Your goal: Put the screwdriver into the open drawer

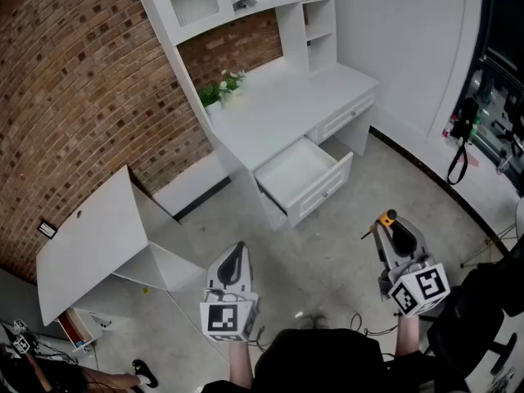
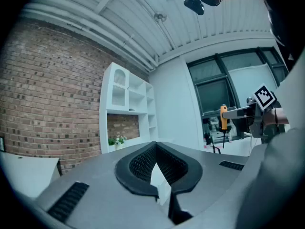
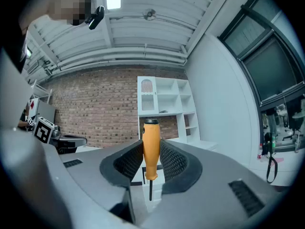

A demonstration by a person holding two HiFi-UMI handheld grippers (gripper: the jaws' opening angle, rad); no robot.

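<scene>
Fingers of our right gripper (image 1: 393,228) grasp the screwdriver (image 3: 151,147) upright, those of the left gripper (image 1: 237,250) clenched empty; mid-carry, we must next reach the desk's (image 1: 286,109) open drawer (image 1: 295,169) and release.

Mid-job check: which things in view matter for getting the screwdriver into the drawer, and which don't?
Job: screwdriver, held in the right gripper jaws; open drawer; desk it slides from.
Just about: left gripper, empty; plant on the desk; white panel at left.
</scene>
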